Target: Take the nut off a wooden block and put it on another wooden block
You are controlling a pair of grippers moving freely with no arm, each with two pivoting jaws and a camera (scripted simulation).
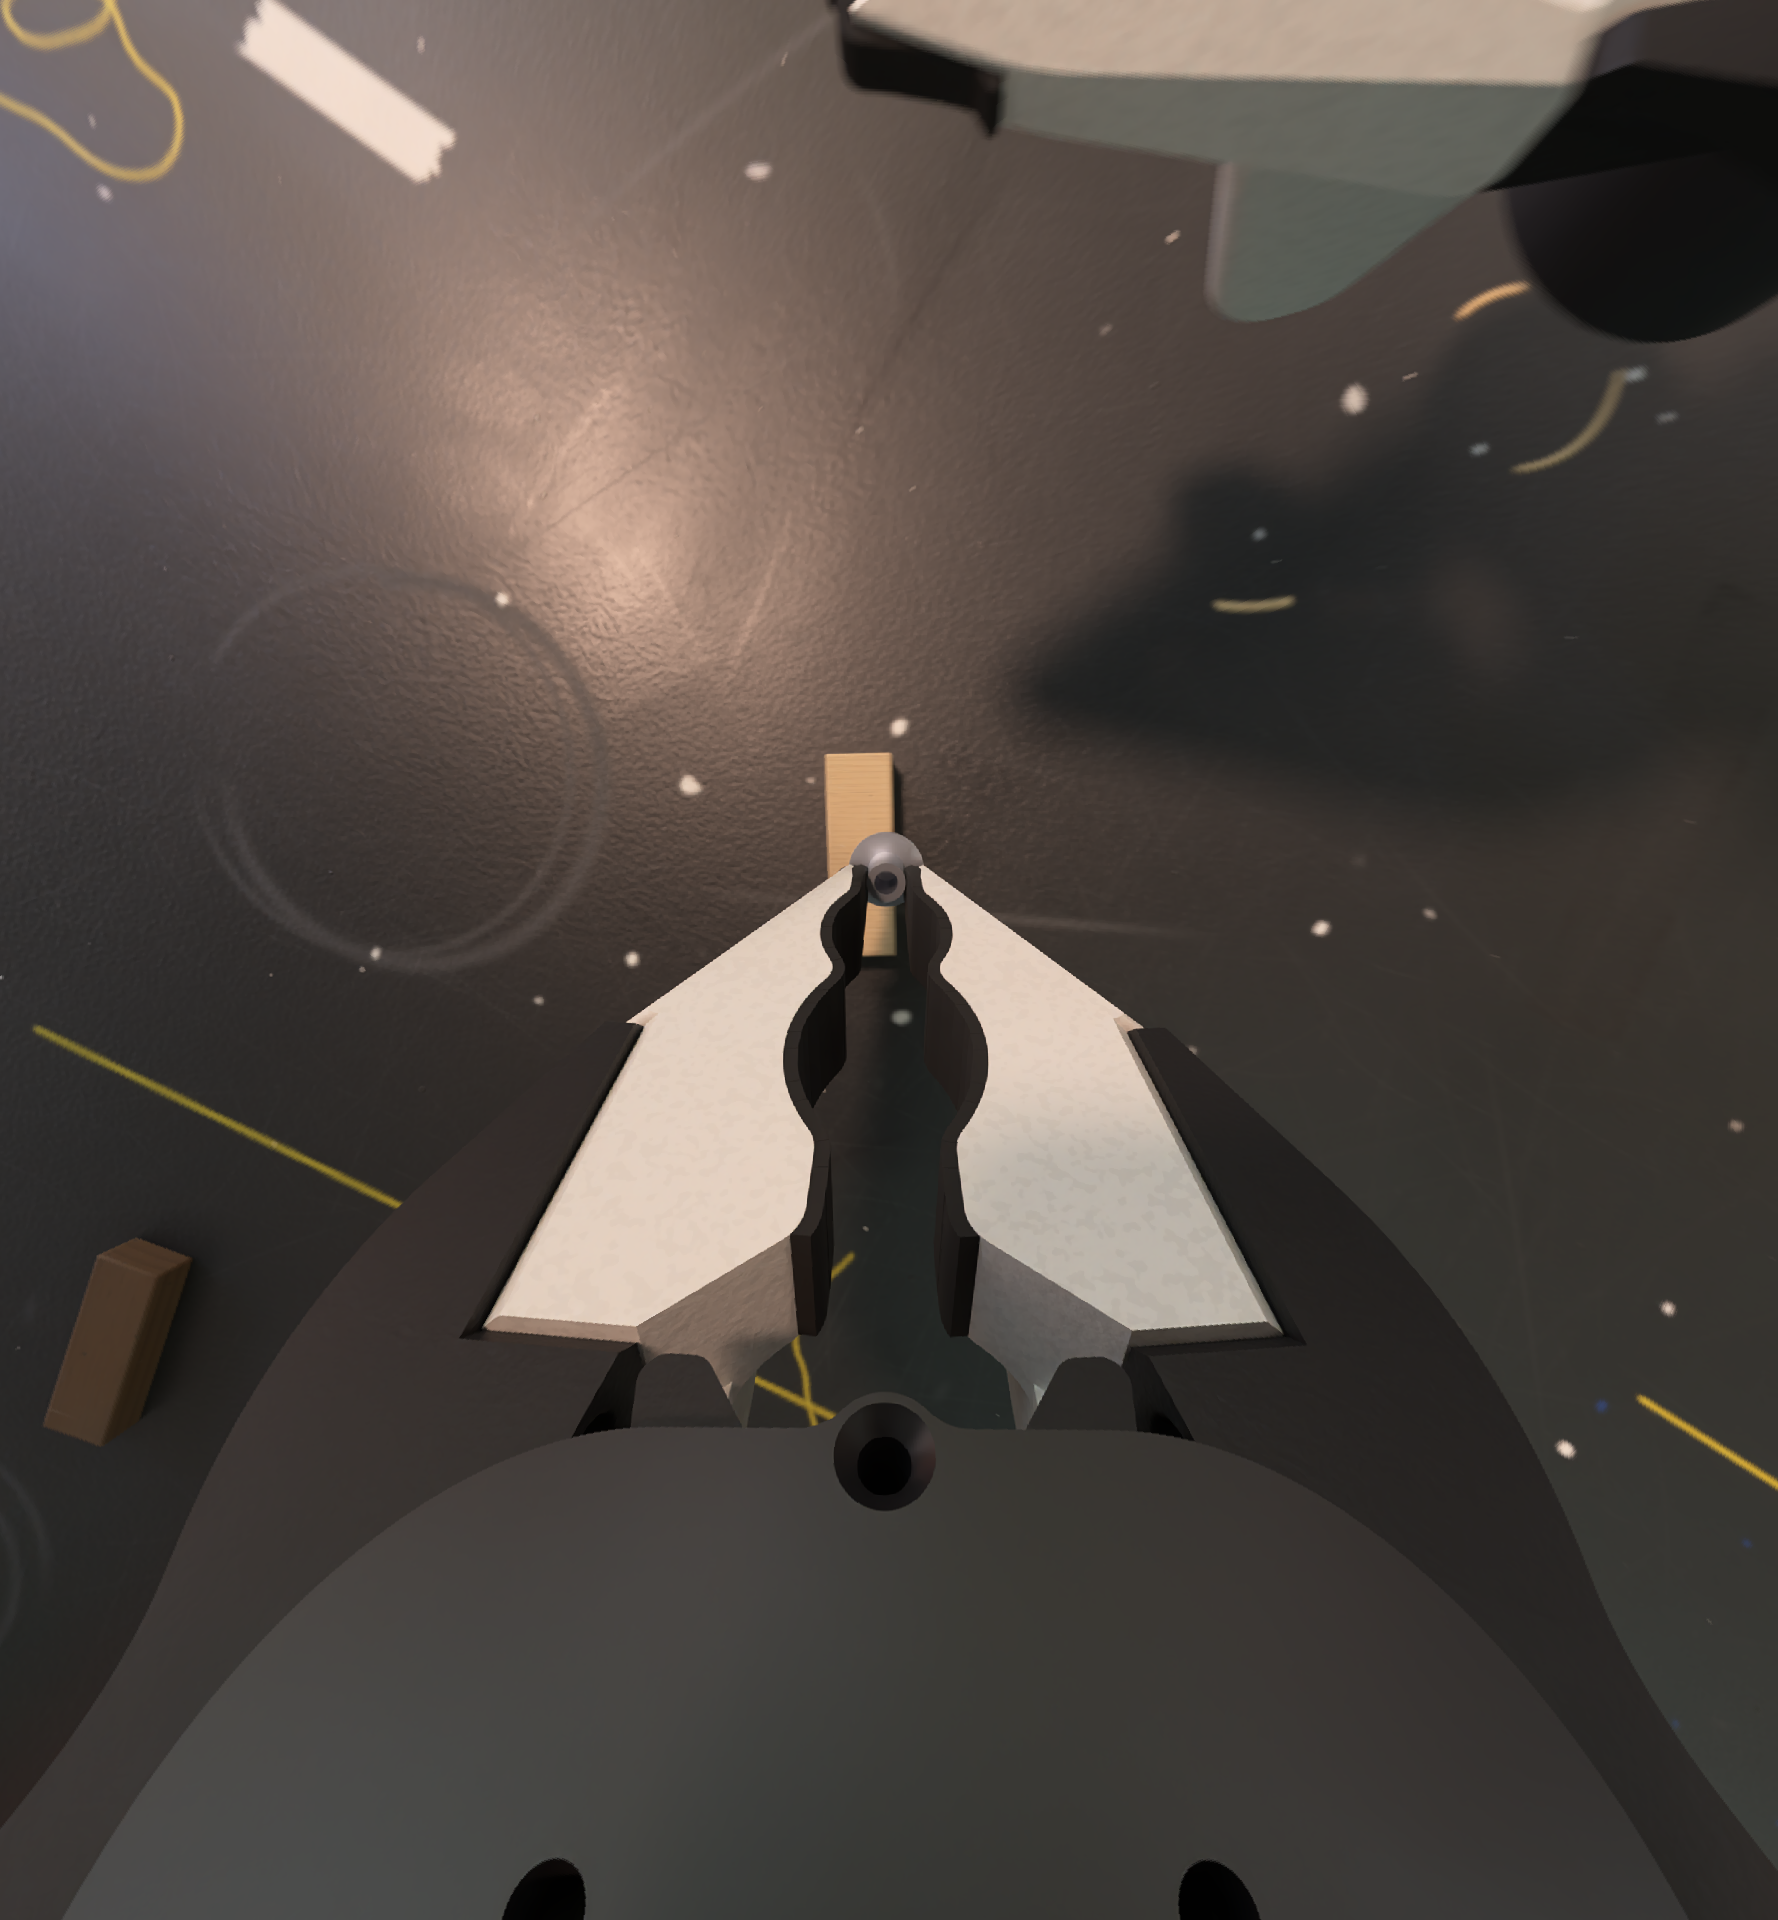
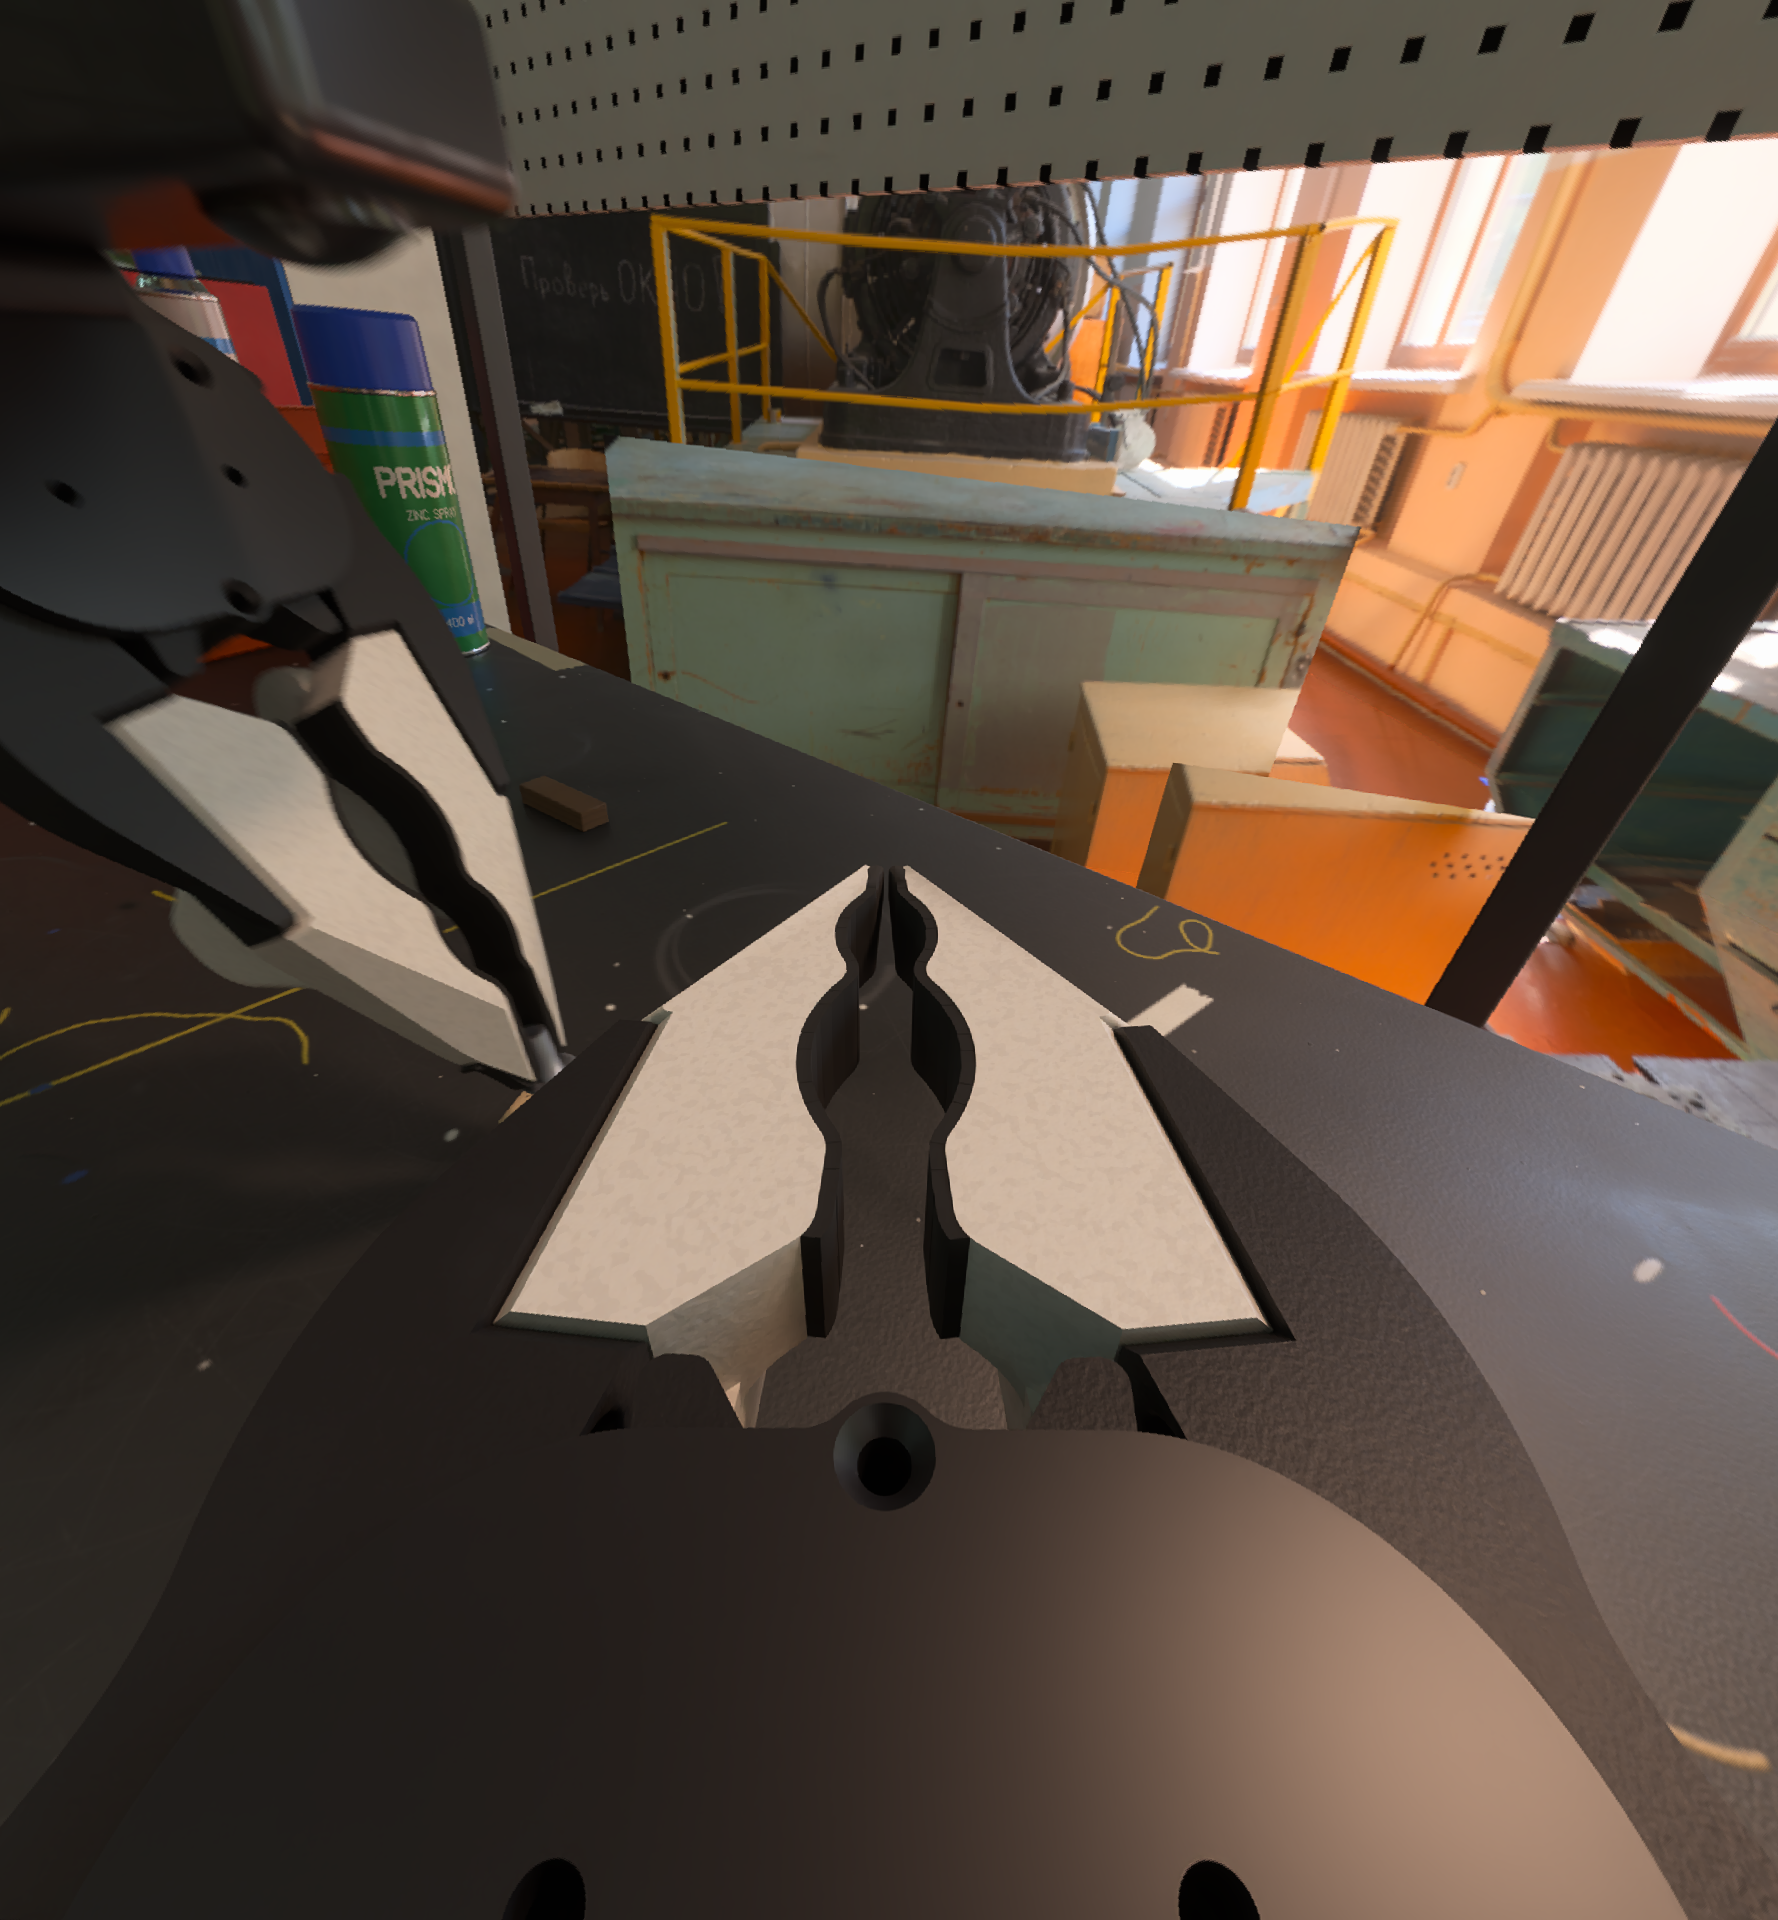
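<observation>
Centre frame, left hand-held gripper [image 1: 885, 883] clenched on nut [image 1: 886, 864] over pale block [image 1: 860, 800]: lift step; next, carry to dark block [image 1: 116, 1340], lower left; right hand-held gripper [image 2: 886, 883] closed, empty.

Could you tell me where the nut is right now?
In the left wrist view, the nut sits pinched at the left gripper's fingertips, directly over the light wooden block on the dark table.

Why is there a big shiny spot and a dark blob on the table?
Left wrist view: the shiny patch is lamp glare on the dark table; the dark blob is the shadow of the right gripper, blurred at the top edge. Right wrist view: sunny windows look washed out.
</observation>
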